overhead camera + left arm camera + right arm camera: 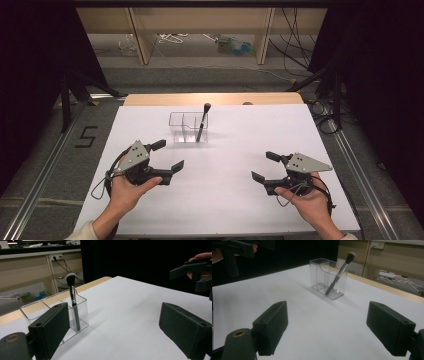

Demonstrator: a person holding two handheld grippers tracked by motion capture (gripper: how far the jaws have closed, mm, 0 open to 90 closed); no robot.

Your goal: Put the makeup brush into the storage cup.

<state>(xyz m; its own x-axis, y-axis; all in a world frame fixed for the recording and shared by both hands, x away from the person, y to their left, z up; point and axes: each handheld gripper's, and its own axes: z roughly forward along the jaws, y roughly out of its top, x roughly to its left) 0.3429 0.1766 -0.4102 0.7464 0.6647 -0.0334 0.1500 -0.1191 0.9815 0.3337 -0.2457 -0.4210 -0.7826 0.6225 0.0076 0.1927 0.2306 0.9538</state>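
Observation:
A clear plastic organiser [182, 128] with several compartments stands on the white table toward the back middle. A black makeup brush [203, 122] leans upright in its right-end compartment, bristles up. The brush [73, 302] and organiser [83, 312] appear left of centre in the left gripper view, and the brush [338, 273] and organiser [322, 277] sit ahead in the right gripper view. My left gripper [168, 156] is held open at the front left, empty. My right gripper [264, 166] is held open at the front right, empty. Both are well short of the organiser.
The white table top [225, 150] has a wooden strip [150, 99] along its far edge. Beyond it stand shelving legs [142, 35] with cables and small items on the floor. Dark curtains flank both sides.

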